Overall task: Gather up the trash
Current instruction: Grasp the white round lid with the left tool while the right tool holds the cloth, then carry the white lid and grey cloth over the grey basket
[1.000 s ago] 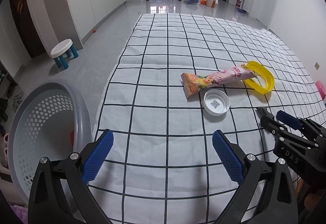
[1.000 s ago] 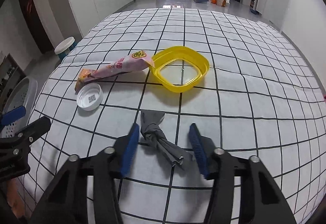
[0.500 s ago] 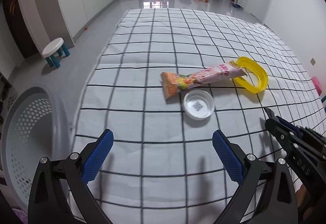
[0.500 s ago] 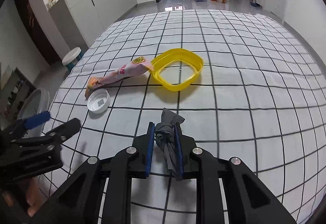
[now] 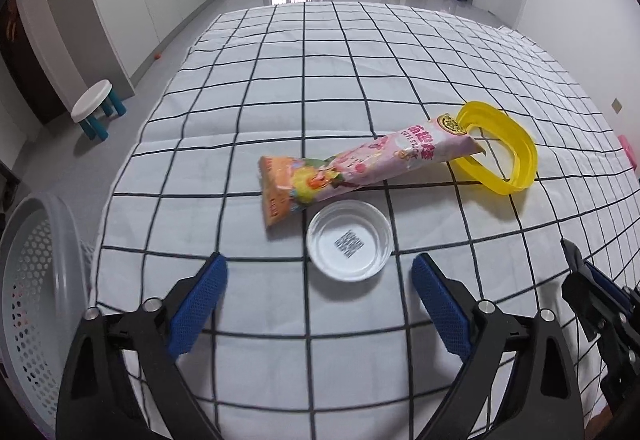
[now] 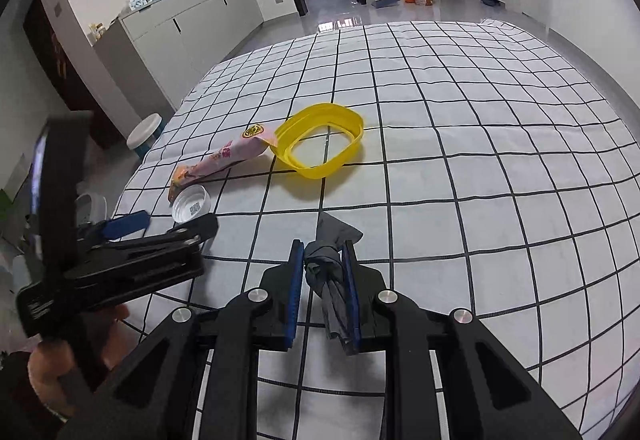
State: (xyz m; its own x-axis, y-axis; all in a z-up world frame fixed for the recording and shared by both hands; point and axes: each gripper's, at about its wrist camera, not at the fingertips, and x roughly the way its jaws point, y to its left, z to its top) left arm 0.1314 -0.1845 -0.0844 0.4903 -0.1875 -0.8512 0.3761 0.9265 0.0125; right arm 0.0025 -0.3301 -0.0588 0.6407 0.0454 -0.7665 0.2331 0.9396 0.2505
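On the checked cloth lie a pink snack wrapper (image 5: 360,168), a white round lid (image 5: 350,240) and a yellow plastic ring (image 5: 504,152). My left gripper (image 5: 320,296) is open, just short of the white lid. My right gripper (image 6: 322,264) is shut on a grey knotted scrap (image 6: 326,256) and holds it above the cloth. The wrapper (image 6: 224,160), lid (image 6: 192,203) and ring (image 6: 324,150) also show in the right wrist view, with the left gripper (image 6: 168,224) at the left.
A grey perforated basket (image 5: 36,280) stands on the floor at the cloth's left edge. A small white stool (image 5: 96,108) and white cabinets (image 5: 152,0) lie further left. The right gripper's tip (image 5: 592,280) shows at the right edge.
My right gripper closed on the grey scrap and lifted it off the cloth. My left gripper moved forward and right, up to the white lid.
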